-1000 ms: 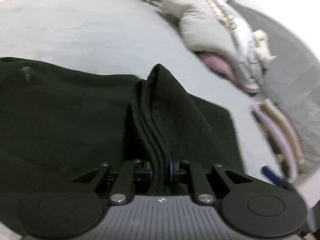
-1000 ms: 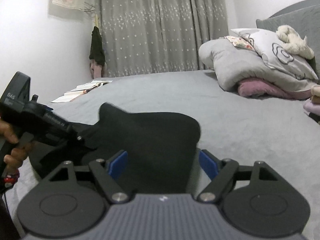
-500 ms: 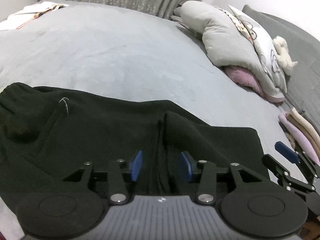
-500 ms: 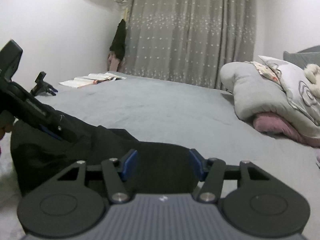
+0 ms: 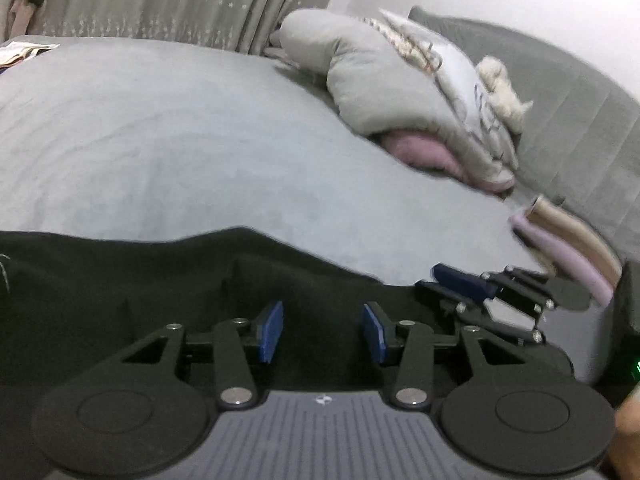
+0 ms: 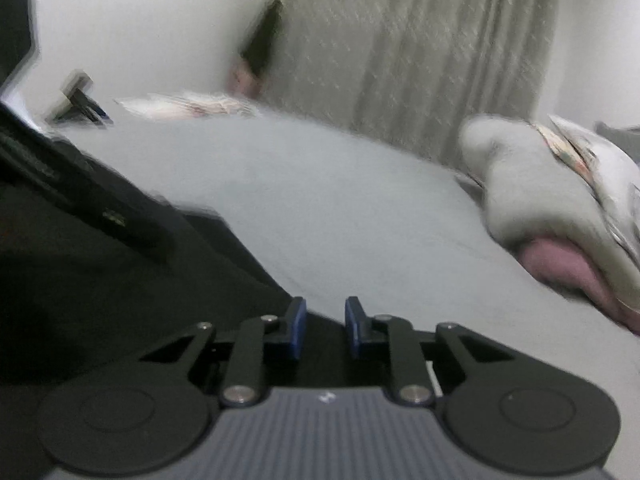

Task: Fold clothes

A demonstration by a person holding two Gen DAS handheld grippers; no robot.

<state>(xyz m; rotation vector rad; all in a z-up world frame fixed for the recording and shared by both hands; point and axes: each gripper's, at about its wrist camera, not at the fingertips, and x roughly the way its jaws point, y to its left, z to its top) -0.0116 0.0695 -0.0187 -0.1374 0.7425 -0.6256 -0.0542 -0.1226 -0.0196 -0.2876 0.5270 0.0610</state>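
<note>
A black garment [image 5: 160, 280] lies flat on the grey bed [image 5: 200, 140], filling the lower part of the left wrist view. My left gripper [image 5: 323, 332] hovers over it, open, with no cloth pinched between its blue pads. My right gripper [image 5: 460, 284] is at the garment's right edge. In the right wrist view its jaws [image 6: 325, 328] are closing and stand a narrow gap apart. The corner of the black garment [image 6: 120, 300] lies just under them, and I see no pad pressing on cloth. The left gripper's black body [image 6: 100, 208] crosses that view at the left.
Grey and patterned pillows over a pink one [image 5: 400, 100] sit at the bed's far right. A stack of folded clothes [image 5: 568, 248] lies beside the right gripper. Papers [image 6: 188, 106] rest at the far left edge, before a grey curtain [image 6: 420, 60]. A hand [image 5: 628, 420] shows at bottom right.
My left gripper let go of the raised fold and opened; the garment now lies flat. My right gripper's jaws narrowed from wide apart as it moved to the garment's right corner.
</note>
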